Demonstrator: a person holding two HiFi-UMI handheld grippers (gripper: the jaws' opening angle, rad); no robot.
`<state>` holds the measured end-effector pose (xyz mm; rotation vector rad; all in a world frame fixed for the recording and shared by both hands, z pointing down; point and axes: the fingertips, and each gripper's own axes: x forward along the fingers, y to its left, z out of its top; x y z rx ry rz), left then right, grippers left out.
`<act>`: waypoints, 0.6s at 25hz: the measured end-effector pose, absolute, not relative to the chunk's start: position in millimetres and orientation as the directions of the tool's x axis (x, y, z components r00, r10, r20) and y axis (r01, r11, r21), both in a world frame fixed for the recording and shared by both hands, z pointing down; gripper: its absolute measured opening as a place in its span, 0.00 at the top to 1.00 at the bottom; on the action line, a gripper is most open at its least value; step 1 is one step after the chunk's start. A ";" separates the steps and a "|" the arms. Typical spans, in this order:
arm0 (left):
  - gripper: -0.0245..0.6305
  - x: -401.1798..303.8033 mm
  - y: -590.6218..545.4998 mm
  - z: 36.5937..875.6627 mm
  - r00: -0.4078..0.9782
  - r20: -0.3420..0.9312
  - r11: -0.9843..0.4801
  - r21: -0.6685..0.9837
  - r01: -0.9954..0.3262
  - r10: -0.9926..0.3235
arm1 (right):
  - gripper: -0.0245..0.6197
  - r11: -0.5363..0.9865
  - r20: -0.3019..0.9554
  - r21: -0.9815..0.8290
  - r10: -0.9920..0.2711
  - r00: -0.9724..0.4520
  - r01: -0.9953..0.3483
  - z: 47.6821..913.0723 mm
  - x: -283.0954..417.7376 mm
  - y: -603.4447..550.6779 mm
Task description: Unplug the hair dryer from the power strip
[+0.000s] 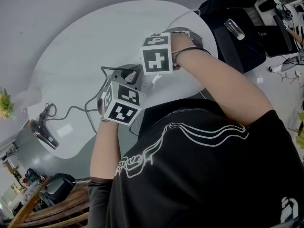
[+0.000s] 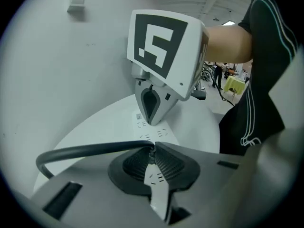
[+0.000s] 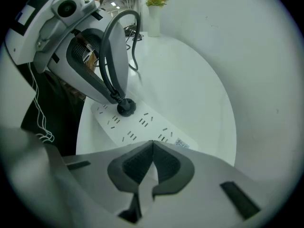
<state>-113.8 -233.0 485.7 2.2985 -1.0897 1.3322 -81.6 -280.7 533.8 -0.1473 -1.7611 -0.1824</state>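
Note:
On the round white table [image 1: 95,42] lies a white power strip [image 3: 137,125]. A round black plug [image 3: 126,107] sits in one of its sockets. My left gripper [image 2: 153,148] is shut on the neck of that plug, and the black cord [image 2: 85,151] leaves the jaws to the left. The cord [image 1: 71,110] runs across the table to the hair dryer [image 1: 43,136] at the table's left edge. My right gripper [image 3: 152,144] is shut with nothing between its pads, its tips down on the strip's other end. In the head view the marker cubes hide both sets of jaws.
A black chair [image 1: 237,37] stands past the table at the right. A potted plant [image 3: 156,1] is at the table's far edge. A small white slip [image 1: 65,129] lies near the hair dryer. The strip's white lead [image 1: 183,15] runs off the table's far side.

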 end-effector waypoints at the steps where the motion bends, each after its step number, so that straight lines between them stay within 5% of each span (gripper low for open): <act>1: 0.91 -114.1 -232.7 485.9 0.301 0.830 -0.677 -0.120 -0.726 -0.470 | 0.97 0.977 0.982 0.047 -0.007 -0.187 0.209 533.9 -81.6 -280.5; 7: 0.91 -120.2 -235.5 486.0 0.400 0.809 -0.606 0.070 -0.793 -0.430 | 0.97 0.978 0.980 0.044 -0.003 -0.199 0.203 534.5 -82.5 -280.6; 15: 0.91 -116.0 -233.7 485.7 0.280 0.856 -0.714 -0.139 -0.686 -0.435 | 0.97 0.981 0.978 0.016 0.025 -0.208 0.192 534.2 -82.5 -280.9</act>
